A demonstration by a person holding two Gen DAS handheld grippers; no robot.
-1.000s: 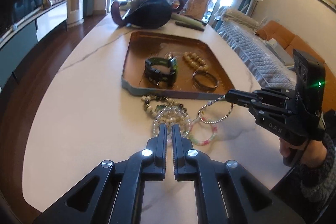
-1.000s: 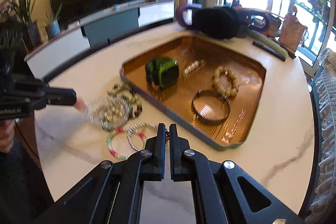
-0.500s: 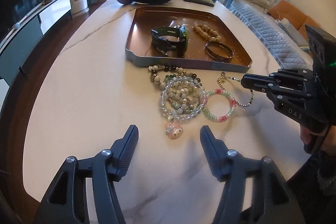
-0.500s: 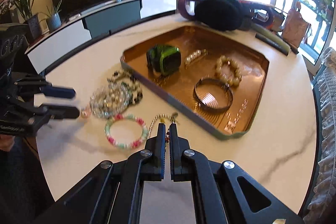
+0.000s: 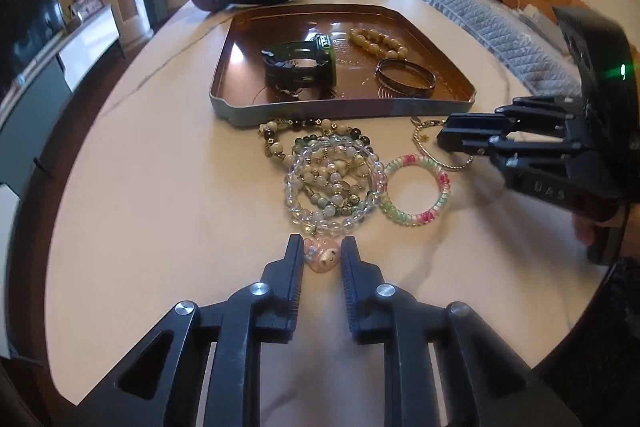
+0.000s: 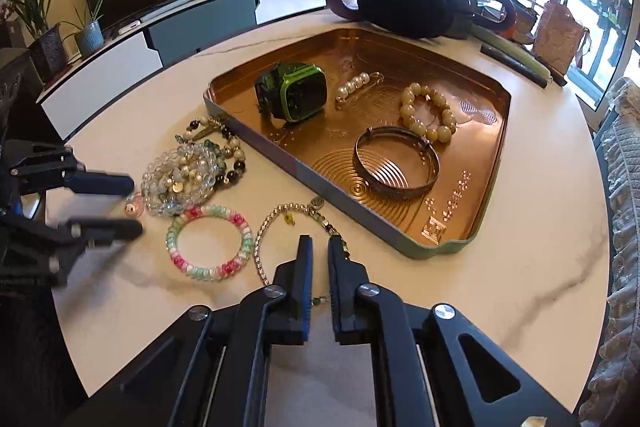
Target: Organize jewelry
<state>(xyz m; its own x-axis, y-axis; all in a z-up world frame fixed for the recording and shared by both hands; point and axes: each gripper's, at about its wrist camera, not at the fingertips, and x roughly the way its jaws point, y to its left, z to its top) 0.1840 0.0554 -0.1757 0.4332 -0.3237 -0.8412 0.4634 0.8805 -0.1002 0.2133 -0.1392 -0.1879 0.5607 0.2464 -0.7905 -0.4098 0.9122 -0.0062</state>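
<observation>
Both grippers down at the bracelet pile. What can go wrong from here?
1. The left gripper brackets the pink charm, which seems attached to the clear bead bracelet tangled in the bead pile. Lifting it may drag several pieces along.
2. The right gripper straddles the thin gold chain, jaws slightly apart; so fine a chain could slip out.
3. The chain lies close to the pink-green coil bracelet and the tray wall, so a pull could snag either.

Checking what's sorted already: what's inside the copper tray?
The copper tray holds a green watch, pearl pin, cream bead bracelet and metal bangle. Anything under the watch is hidden.
</observation>
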